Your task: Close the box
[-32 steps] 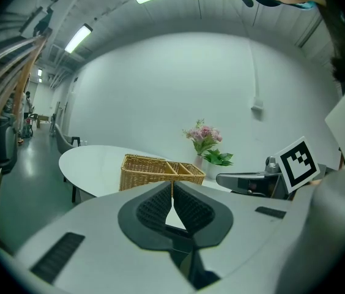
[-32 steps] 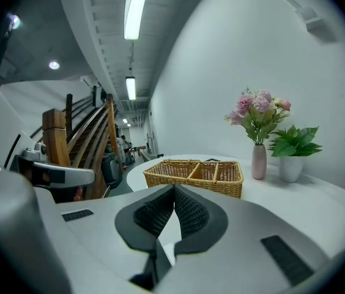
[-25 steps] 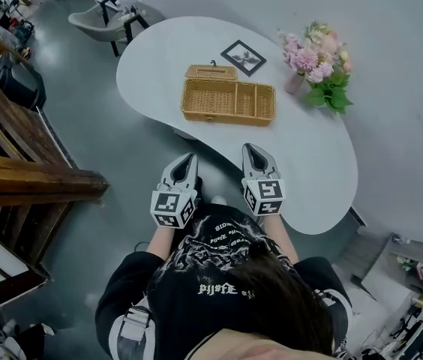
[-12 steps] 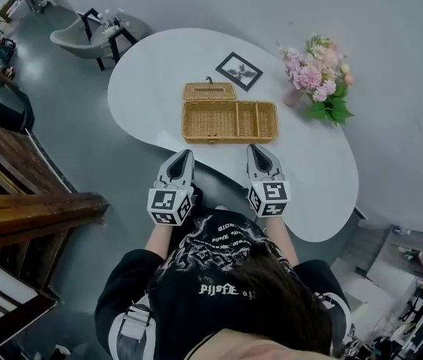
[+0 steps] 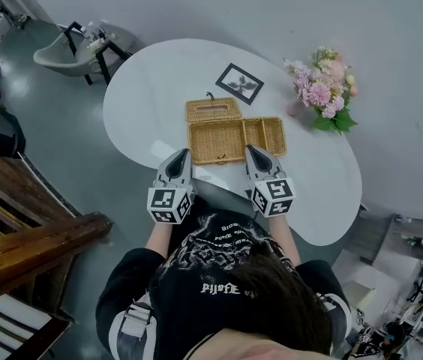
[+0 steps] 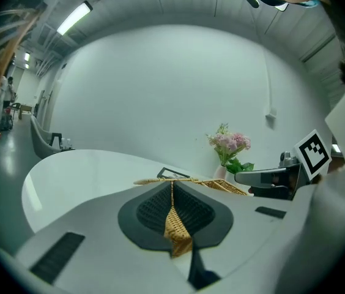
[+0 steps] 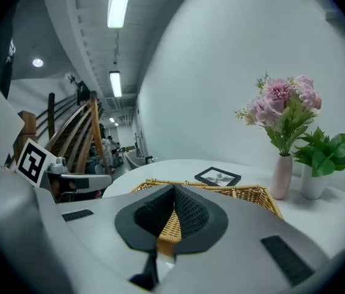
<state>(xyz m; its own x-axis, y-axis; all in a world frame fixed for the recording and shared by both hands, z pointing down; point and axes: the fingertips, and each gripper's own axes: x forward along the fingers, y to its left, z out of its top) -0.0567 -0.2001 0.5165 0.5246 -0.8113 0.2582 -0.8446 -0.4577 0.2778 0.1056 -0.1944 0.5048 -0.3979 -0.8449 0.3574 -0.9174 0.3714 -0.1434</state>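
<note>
The box is a wicker basket with two compartments, standing open on the white table. Its flat wicker lid lies folded back behind the left compartment. My left gripper is shut and empty, its tip just short of the basket's near left corner. My right gripper is shut and empty too, its tip at the near rim right of the middle. In the left gripper view the basket sits just past the shut jaws. The right gripper view shows the basket right behind its shut jaws.
A framed picture lies behind the lid. A vase of pink flowers and a small green plant stand at the basket's right. A grey chair stands beyond the table's left end, and wooden stairs rise at the left.
The person has stepped up to the table. Both grippers moved forward from over the floor to the basket's near side, staying shut.
</note>
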